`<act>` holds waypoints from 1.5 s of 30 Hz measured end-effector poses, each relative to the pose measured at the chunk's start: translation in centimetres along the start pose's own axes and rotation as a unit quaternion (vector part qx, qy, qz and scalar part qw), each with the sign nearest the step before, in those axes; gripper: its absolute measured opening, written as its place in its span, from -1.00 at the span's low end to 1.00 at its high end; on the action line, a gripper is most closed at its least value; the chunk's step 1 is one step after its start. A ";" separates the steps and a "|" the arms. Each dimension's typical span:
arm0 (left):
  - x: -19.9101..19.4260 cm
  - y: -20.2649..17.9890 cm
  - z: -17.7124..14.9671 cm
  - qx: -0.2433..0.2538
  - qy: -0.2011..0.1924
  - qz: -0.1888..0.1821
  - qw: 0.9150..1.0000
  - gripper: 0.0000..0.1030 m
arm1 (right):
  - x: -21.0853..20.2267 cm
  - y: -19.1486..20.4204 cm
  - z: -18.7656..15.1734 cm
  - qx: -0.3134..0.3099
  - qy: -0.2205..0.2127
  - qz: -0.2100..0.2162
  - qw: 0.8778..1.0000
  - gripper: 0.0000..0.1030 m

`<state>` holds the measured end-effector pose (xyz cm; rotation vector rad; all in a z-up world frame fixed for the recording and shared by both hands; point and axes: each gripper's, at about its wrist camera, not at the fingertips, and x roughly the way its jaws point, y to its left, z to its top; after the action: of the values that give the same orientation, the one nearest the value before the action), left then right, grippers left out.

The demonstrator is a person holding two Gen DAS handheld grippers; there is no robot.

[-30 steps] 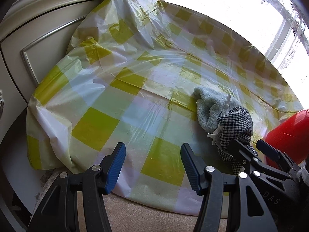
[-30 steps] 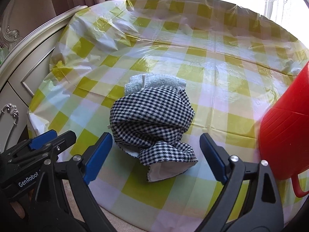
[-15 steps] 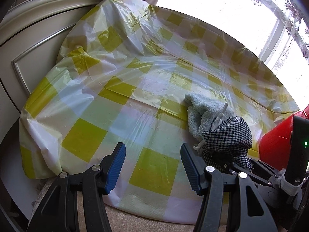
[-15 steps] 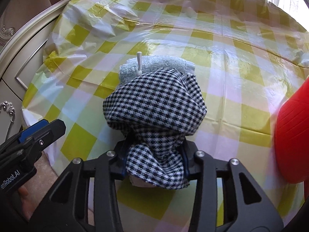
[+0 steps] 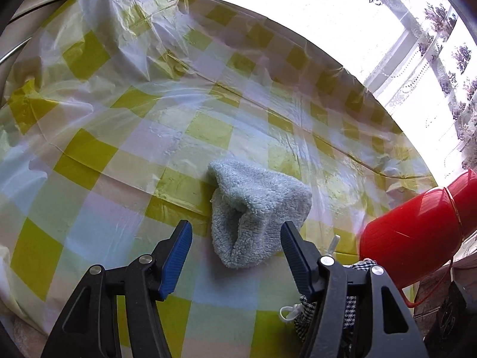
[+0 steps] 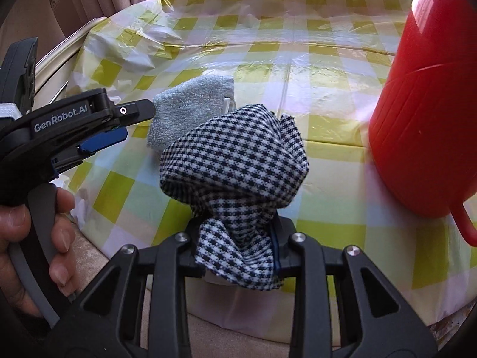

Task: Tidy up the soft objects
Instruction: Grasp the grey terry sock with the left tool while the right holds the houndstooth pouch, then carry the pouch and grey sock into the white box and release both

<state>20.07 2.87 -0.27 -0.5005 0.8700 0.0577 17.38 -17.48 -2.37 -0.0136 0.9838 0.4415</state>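
Note:
A light blue towel [image 5: 256,208] lies bunched on the table, just ahead of my left gripper [image 5: 235,229]. The left jaws are opening and straddle the towel's near end without the pads pressing on it. My right gripper [image 6: 238,232] is shut on a black-and-white checked cloth [image 6: 232,161], which bulges up above its fingers and is held off the towel [image 6: 190,101]. In the left wrist view a bit of the checked cloth [image 5: 303,323] shows behind the right finger. A hand holds the left gripper [image 6: 134,122] at the left of the right wrist view.
A red plastic bucket [image 5: 417,232] [image 6: 432,104] stands close on the right. The round table wears a yellow-checked plastic cover [image 5: 149,119], whose near edge runs just under both grippers. A cream cabinet [image 6: 74,38] and curtains stand beyond the table's left side, and a bright window is behind.
My right gripper closed on the checked cloth and drew it off the towel, toward me. My left gripper swung right, so the towel now sits between its fingertips.

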 end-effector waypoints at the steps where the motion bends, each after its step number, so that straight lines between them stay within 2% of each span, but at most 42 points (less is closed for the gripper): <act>1: 0.6 -0.3 0.3 0.002 0.006 -0.003 1.000 0.26 | -0.3 -0.2 -0.2 0.004 -0.001 -0.001 1.000 -0.34; 5: 2.6 -1.4 0.9 0.018 0.018 0.000 1.000 0.26 | -1.3 -1.2 -0.8 0.019 -0.004 -0.007 1.000 -0.34; 8: 4.1 -2.3 1.0 0.040 0.033 0.023 0.998 0.20 | -1.9 -1.8 -1.4 0.029 -0.003 -0.013 0.999 -0.34; 10: 4.4 -2.8 0.8 0.062 0.032 0.035 0.997 -0.21 | -2.3 -2.1 -1.7 0.033 -0.005 -0.017 0.999 -0.34; 13: 4.0 -3.6 0.4 0.087 0.029 0.036 0.995 -0.51 | -2.9 -2.5 -2.0 0.040 -0.006 -0.023 0.999 -0.34; 15: 3.6 -3.9 -0.1 0.094 0.027 0.037 0.995 -0.57 | -3.2 -2.9 -2.3 0.046 -0.008 -0.025 0.999 -0.34; 22: 0.4 -4.0 -1.8 0.077 0.012 0.024 0.997 -0.61 | -4.7 -3.6 -3.2 0.060 -0.018 -0.027 0.998 -0.34; 28: -3.2 -5.3 -4.3 0.087 -0.003 0.005 0.996 -0.61 | -6.4 -4.6 -4.3 0.081 -0.030 -0.026 0.996 -0.34; 32: -5.3 -7.1 -6.0 0.104 -0.011 -0.016 0.994 -0.61 | -7.9 -5.5 -5.0 0.097 -0.041 -0.025 0.994 -0.34; 37: -6.6 -9.5 -8.3 0.122 -0.002 -0.044 0.992 -0.61 | -9.4 -6.8 -6.1 0.121 -0.047 -0.026 0.991 -0.34; 45: -7.7 -13.9 -11.6 0.162 0.011 -0.082 0.983 -0.61 | -12.4 -9.7 -8.5 0.156 -0.058 -0.054 0.985 -0.34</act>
<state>10.19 -13.43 4.74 -0.2659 0.8381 -0.2373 8.28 -32.52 1.02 0.2380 0.9237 0.1836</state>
